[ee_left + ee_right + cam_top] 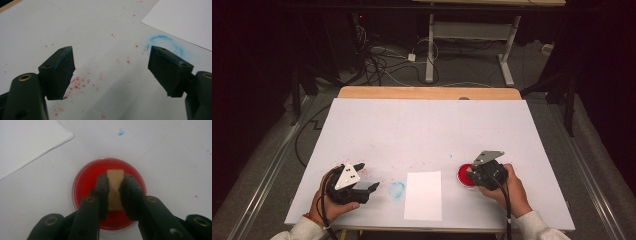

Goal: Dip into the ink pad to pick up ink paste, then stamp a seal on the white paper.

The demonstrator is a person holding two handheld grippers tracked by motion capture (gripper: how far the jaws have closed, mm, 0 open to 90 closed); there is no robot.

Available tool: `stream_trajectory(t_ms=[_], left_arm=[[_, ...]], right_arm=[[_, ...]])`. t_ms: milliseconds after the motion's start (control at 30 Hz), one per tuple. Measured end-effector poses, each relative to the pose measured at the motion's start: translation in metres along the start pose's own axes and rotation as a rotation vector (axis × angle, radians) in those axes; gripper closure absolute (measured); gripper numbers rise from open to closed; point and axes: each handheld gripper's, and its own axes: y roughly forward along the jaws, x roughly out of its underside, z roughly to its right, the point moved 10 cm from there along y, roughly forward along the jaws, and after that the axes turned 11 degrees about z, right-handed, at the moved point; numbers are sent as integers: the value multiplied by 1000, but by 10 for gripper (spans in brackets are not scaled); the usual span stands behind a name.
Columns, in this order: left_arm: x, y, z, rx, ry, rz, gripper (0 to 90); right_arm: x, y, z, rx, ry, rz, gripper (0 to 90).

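Two grippers work at one white table (422, 125). One round dish of red paint (108, 192) sits on the right side, well in from the right edge and the near edge. The right gripper (115, 187) hangs over this dish with its jaws clamped on one small tan block (115, 188), which stands upright above the red. One white sheet of paper (423, 195) lies near the near edge, between the two hands, just left of the dish. One blue smudged ring (396, 189) marks the table just beside the sheet's left edge. The left gripper (366, 177) rests by the near left corner, jaws spread wide with nothing between them, over scattered red specks (78, 82). Bare white surface stretches from the hands to the far wooden edge (427, 92).
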Motion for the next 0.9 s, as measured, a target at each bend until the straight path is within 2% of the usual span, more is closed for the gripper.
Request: stream_trajectory(t_ms=[133, 333, 667, 900], left_arm=[[1, 1, 0, 3, -1, -2, 208], [2, 1, -1, 11, -6, -2, 213], [1, 3, 2, 27, 2, -6, 217], [2, 2, 2, 24, 0, -7, 217]], right_arm=[[0, 0, 1, -15, 15, -1, 764], [-3, -2, 2, -25, 6, 1, 765], [-22, -22, 1, -23, 7, 83, 764], [-40, -43, -1, -26, -10, 148, 764]])
